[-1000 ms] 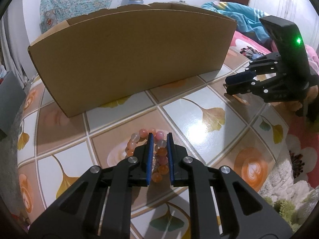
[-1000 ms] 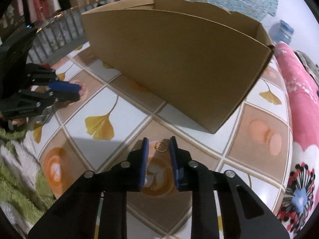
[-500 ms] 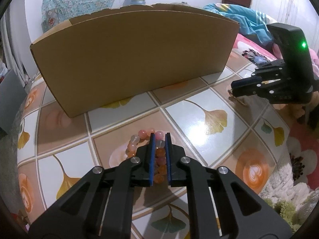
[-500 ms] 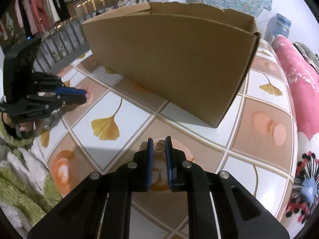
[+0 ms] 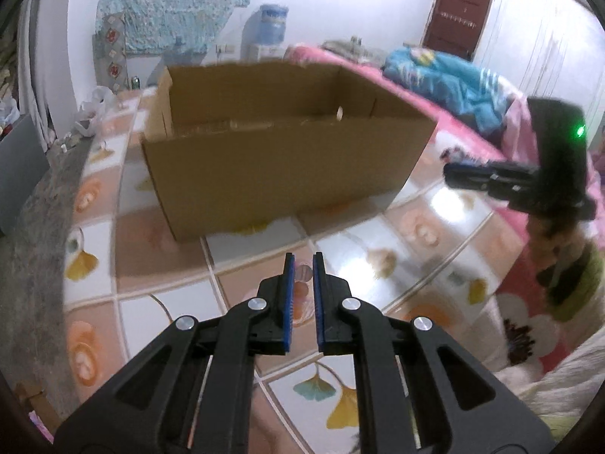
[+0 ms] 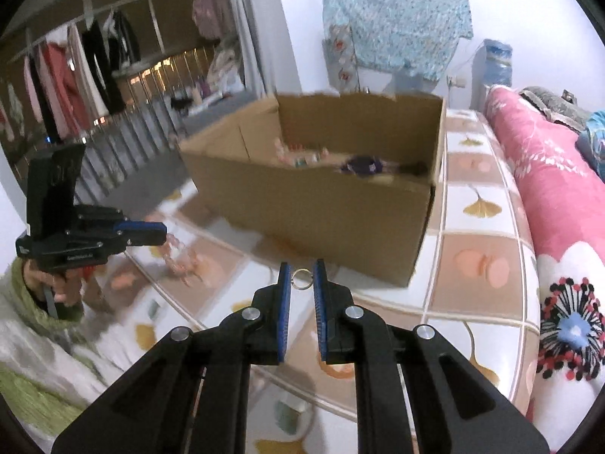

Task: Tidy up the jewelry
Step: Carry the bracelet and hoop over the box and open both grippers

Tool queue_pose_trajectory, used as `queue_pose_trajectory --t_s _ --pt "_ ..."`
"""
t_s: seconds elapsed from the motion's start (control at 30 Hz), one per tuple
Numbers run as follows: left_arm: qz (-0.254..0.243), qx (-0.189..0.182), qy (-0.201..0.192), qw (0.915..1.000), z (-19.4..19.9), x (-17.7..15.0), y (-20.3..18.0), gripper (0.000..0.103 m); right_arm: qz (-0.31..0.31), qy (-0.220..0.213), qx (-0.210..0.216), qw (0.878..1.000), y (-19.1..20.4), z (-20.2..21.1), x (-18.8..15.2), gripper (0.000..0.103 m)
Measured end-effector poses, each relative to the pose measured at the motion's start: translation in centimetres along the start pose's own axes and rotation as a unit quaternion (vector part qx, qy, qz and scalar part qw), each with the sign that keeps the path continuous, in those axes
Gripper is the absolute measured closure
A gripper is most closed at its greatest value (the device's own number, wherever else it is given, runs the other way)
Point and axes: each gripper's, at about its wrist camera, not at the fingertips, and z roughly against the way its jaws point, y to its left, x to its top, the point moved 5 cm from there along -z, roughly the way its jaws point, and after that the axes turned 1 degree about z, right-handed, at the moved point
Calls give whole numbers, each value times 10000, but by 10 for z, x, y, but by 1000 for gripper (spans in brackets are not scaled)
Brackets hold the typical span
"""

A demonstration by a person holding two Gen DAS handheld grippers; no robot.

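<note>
My left gripper (image 5: 300, 261) is shut on a bracelet of pink and orange beads (image 5: 300, 295), which shows between its blue pads. In the right wrist view the same bracelet (image 6: 177, 255) dangles below the left gripper (image 6: 145, 229), lifted off the tiled tabletop (image 5: 408, 249). My right gripper (image 6: 301, 265) is shut on a small metal ring (image 6: 301, 278), pinched near the tips of its pads. The right gripper (image 5: 459, 174) also appears at the right of the left wrist view. An open cardboard box (image 5: 287, 162) stands just beyond both grippers, and its inside is partly visible.
Inside the box (image 6: 321, 208) lie a purple item (image 6: 362, 164) and some small blurred pieces. A pink floral blanket (image 6: 559, 196) borders the table on the right. A hand in a green sleeve (image 6: 41, 295) holds the left gripper. Clothes hang at the back left.
Both grippers closed, the left on the bead bracelet and the right on the ring, then rose off the tabletop with them. The box's open top has come into view.
</note>
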Motion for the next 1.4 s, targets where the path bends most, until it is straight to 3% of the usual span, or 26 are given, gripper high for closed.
queue_pose_trajectory --t_s 0.27,0.47,0.63,0.77,0.97,1.07,1.3,1.4 --pt "33 -528 -697 9962 57 68 -10 95 -81 -617 195 9979 2 16 58 91" --pt "-231 -513 -917 9942 58 125 -12 95 -71 -836 217 9962 -13 9 106 91" --pt "-341 -190 -452 9982 11 153 9 95 -198 -880 273 9956 -29 -7 126 91" --pt "-421 175 186 9988 -41 158 31 95 -318 -820 312 9956 -40 -21 128 91" --pt "-562 579 1158 9900 -100 144 56 95 -454 -703 348 9959 -56 -37 127 91" --pt "-571 589 1461 9859 -112 136 62 94 -486 -604 334 9964 -59 -43 125 91" --pt "-499 557 1414 9871 -104 135 63 94 -470 -272 330 9980 -60 -59 129 91" --pt "-414 532 1202 9905 -91 138 63 82 -364 8 309 9989 -56 -69 133 91"
